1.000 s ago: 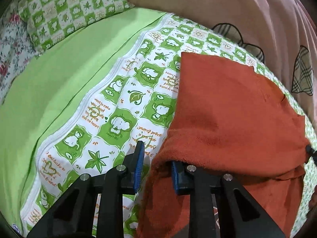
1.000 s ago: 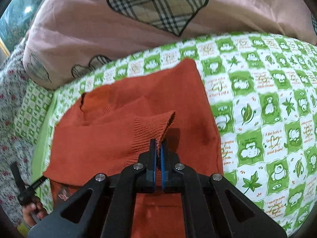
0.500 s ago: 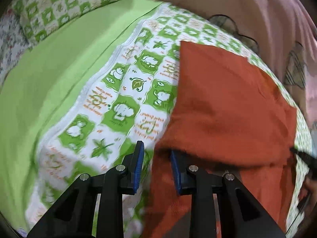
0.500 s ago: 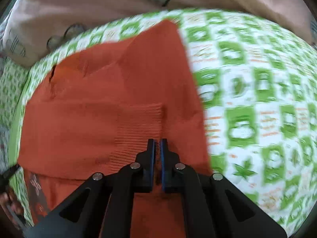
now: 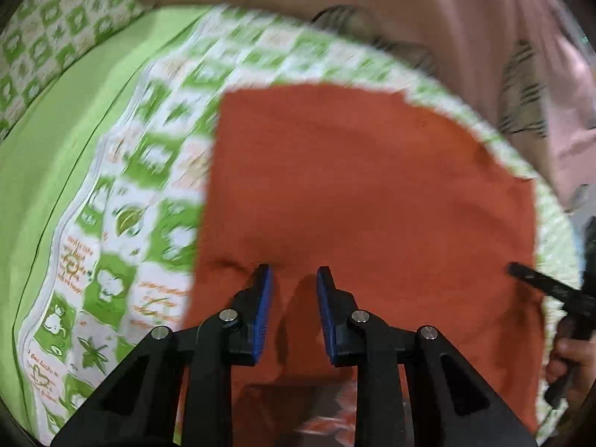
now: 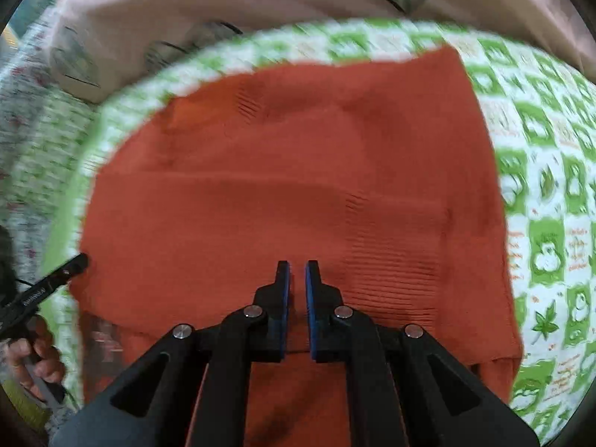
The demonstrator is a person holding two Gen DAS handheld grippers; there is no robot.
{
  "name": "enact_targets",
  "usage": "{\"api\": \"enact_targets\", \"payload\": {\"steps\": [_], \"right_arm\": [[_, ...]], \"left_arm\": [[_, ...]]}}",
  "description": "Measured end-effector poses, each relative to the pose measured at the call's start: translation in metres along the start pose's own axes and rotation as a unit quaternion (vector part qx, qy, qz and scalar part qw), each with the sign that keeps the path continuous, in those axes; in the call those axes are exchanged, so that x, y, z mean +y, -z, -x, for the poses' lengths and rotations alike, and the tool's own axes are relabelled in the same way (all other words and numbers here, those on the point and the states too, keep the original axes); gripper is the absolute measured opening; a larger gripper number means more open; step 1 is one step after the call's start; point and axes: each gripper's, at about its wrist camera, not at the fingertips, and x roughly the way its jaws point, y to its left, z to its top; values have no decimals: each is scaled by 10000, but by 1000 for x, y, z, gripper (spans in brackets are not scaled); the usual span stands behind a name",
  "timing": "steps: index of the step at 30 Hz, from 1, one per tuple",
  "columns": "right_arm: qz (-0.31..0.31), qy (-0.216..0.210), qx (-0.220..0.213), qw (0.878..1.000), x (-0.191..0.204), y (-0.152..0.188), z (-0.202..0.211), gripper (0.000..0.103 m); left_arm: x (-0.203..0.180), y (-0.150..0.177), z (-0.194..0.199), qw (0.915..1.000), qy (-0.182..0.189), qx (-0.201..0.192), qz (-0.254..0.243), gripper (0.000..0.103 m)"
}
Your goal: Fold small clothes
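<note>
A rust-red knit sweater [image 5: 372, 186] lies flat on the green-and-white printed bed cover [image 5: 123, 223]. Its top part is folded down over the body. In the right wrist view a sleeve with a ribbed cuff [image 6: 391, 272] lies across the sweater [image 6: 260, 186]. My left gripper [image 5: 294, 275] hovers over the sweater's near left part, open, with nothing between its blue pads. My right gripper [image 6: 297, 266] is just left of the cuff with a narrow gap between its jaws and holds nothing. Each view shows the other gripper's tip at the sweater's side edge.
A pink duvet [image 5: 447, 29] with plaid hearts is bunched along the far side. To the left are a plain green sheet [image 5: 56, 149] and a green checked pillow [image 5: 56, 18]. A hand [image 6: 41, 357] grips the left tool. The printed cover [image 6: 551, 223] runs on to the right.
My right gripper has let go of the ribbed cuff, which now lies flat. My left gripper has moved right, from the sweater's left edge to over the sweater. Both views are closer to the cloth.
</note>
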Motion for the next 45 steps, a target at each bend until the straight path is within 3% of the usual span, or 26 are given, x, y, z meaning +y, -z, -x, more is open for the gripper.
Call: {"api": "enact_targets", "payload": {"steps": [2,5,7,12,14,18,25,32,37,43,44,45], "right_arm": [[-225,122,3,9997,-21,0,-4,5],[-404,161,-69,9990,-36,1,7,7],[-413,223,-180,9987,-39,7,21,10],[-438,-136,-335,9984,-40,33,58,10],[-394,-224,-327,9984,-39,46,69,11],[-357,-390,-254,9983,-44,78,93,29],[-196,-606,-95,9979,-54,134,125,29],[-292,-588,97,9978,-83,203,152,33],[-583,-725,352,9950,-105,241,158,33],[-482,-1041,634,9914,-94,264,139,33],[-532,-1105,596,9907,-92,266,135,33],[-553,-1161,542,9902,-90,266,133,29]], "left_arm": [[15,2,2,9997,178,6,155,23],[21,10,18,9999,114,1,110,21],[22,19,31,9999,112,-1,77,24],[28,60,78,9997,140,-76,166,35],[33,79,93,9997,112,-31,212,36],[43,122,117,9994,7,77,348,41],[55,201,139,9967,172,550,564,45],[44,264,135,9920,589,945,588,45],[37,279,137,9931,649,866,451,43],[37,278,135,9915,829,881,473,43],[36,278,135,9918,834,874,407,41],[32,275,133,9925,803,859,327,27]]}}
